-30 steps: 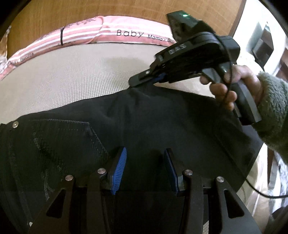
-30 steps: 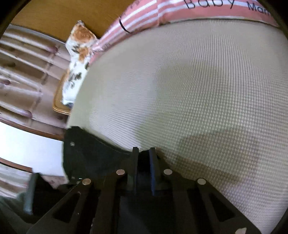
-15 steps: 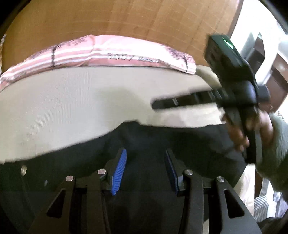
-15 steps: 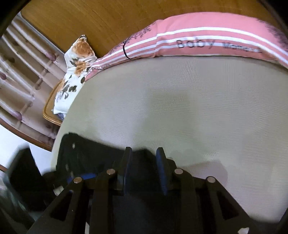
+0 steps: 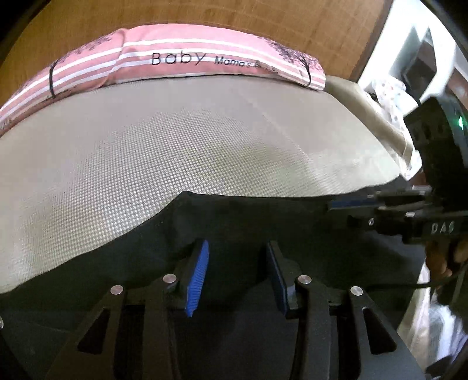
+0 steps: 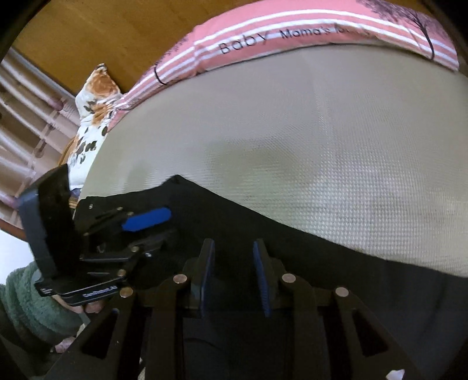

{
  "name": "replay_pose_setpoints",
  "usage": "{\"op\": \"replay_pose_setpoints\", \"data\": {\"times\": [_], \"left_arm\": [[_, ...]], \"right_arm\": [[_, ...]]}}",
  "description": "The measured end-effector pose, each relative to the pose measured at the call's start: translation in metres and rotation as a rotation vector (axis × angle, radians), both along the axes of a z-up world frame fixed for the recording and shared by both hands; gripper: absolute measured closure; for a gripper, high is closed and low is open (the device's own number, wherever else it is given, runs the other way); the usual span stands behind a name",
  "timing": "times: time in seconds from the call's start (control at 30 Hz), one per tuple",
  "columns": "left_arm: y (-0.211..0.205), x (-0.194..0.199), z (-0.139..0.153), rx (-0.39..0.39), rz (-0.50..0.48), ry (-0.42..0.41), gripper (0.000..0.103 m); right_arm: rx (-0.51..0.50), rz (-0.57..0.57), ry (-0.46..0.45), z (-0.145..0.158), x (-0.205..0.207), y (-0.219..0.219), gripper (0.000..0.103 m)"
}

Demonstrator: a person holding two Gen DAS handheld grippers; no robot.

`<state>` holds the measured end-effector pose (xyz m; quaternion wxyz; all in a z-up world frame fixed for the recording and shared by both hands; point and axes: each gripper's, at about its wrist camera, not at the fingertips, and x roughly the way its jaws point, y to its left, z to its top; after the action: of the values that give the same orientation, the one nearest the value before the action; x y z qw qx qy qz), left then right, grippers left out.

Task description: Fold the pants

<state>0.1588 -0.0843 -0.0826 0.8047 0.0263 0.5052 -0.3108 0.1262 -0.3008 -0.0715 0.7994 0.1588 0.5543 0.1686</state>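
Note:
The black pants (image 5: 234, 222) lie flat on a beige textured mattress (image 5: 175, 152), across the near part of both views; they also show in the right wrist view (image 6: 336, 271). My left gripper (image 5: 237, 248) is open, its blue-padded fingers (image 5: 199, 269) standing over the dark cloth with nothing between them. My right gripper (image 6: 232, 248) is open over the pants too. In the left wrist view the right gripper (image 5: 345, 204) sits low at the pants' right edge. In the right wrist view the left gripper (image 6: 149, 231) hovers at the pants' left end.
A pink striped "Baby" pillow (image 5: 175, 58) lies along the mattress's far edge against a wooden headboard (image 5: 204, 14). A floral pillow (image 6: 93, 96) sits at the far left corner. The mattress's right edge (image 5: 389, 163) drops off near white furniture.
My right gripper let go of the pants' edge it was pinching and opened. It dropped from above the mattress to the pants' right side. The cloth now lies flat.

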Motion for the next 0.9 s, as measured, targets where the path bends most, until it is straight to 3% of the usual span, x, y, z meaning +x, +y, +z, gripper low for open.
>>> {"op": "replay_pose_setpoints", "data": {"times": [0.13, 0.3, 0.5, 0.67, 0.77, 0.9], "left_arm": [[-0.007, -0.002, 0.019, -0.012, 0.000, -0.066, 0.060], [-0.015, 0.009, 0.008, 0.001, -0.010, -0.045, 0.060], [-0.014, 0.018, -0.003, -0.016, 0.024, -0.009, 0.060], [-0.016, 0.018, -0.005, 0.006, 0.028, -0.023, 0.064], [-0.021, 0.018, -0.005, 0.031, 0.033, -0.035, 0.064], [-0.034, 0.008, 0.004, 0.103, 0.031, -0.069, 0.061]], "right_arm": [[-0.025, -0.032, -0.051, 0.014, -0.010, -0.008, 0.076], [-0.029, -0.111, -0.051, 0.019, -0.033, -0.038, 0.077], [-0.203, -0.219, -0.048, 0.005, -0.044, -0.074, 0.078], [-0.159, -0.294, -0.055, -0.002, -0.044, -0.105, 0.088], [-0.110, -0.322, -0.043, 0.001, -0.048, -0.115, 0.082], [-0.070, -0.383, -0.085, 0.029, -0.075, -0.128, 0.078]]}}
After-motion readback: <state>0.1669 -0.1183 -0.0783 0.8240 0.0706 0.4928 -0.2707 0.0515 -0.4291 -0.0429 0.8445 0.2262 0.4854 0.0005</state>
